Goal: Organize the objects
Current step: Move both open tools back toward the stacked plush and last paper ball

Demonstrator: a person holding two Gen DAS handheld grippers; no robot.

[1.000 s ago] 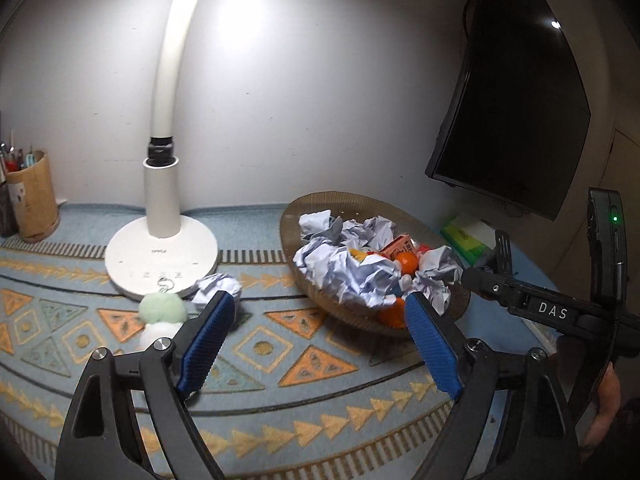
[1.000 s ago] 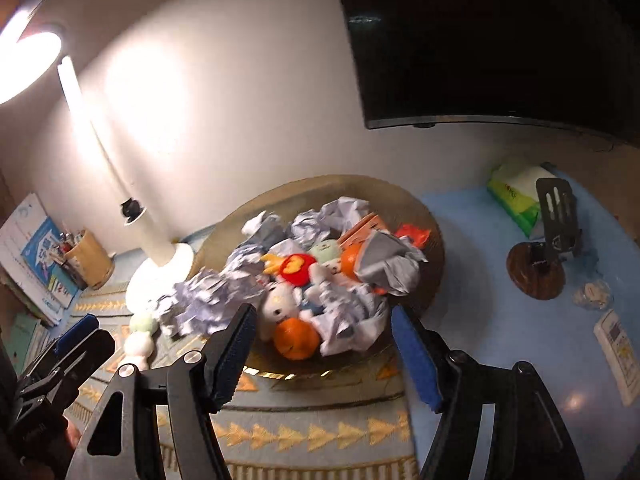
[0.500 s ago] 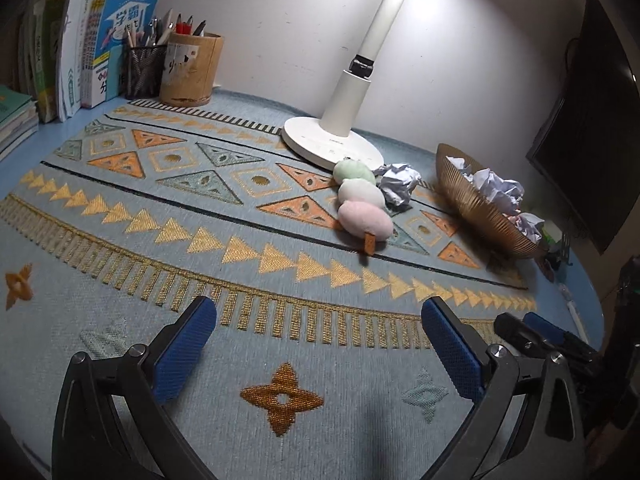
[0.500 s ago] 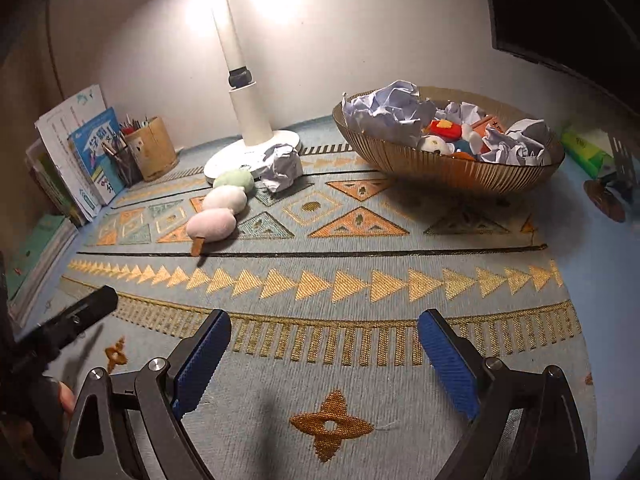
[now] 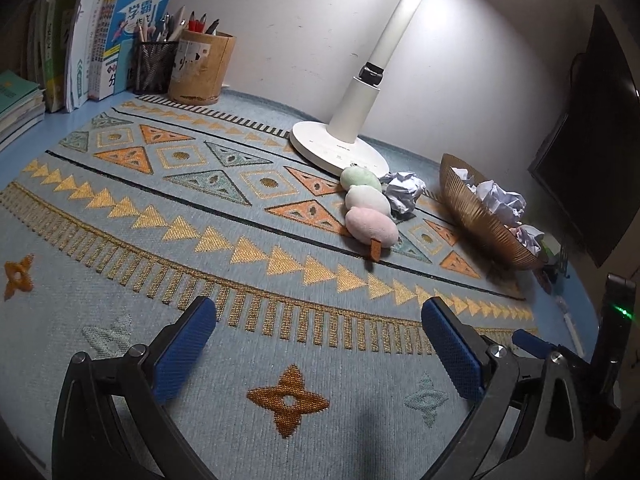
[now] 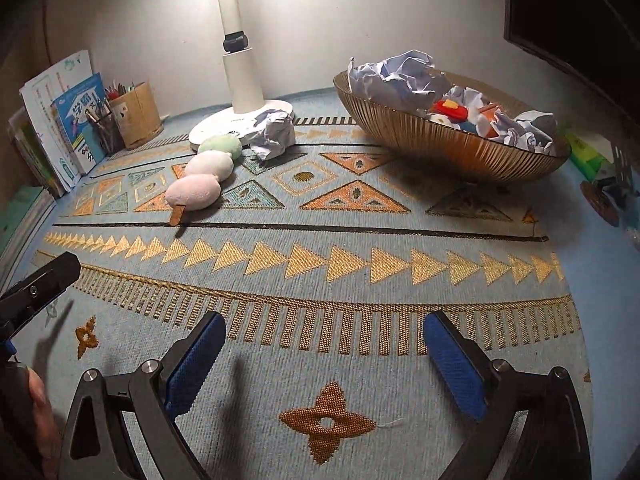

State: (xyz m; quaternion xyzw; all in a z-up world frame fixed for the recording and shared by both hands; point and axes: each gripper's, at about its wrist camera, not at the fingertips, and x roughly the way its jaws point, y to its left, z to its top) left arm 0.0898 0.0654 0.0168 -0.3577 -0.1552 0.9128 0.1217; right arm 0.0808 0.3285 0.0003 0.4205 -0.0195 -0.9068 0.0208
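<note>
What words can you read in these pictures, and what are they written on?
"学霸": big white characters on the blue book cover standing by the pen cups.
Lamp base: a small grey brand mark, too small to read.
Cardboard pen holder: black marks on a white label, too blurred to read.
Other book spines: print too small to read.
Green packet: unreadable.

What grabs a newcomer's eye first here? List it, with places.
The golden ribbed bowl heaped with crumpled paper and bright toys, at the mat's far right. Then the plush three-ball dumpling skewer lying by the white lamp base, a loose crumpled paper ball beside it.
</note>
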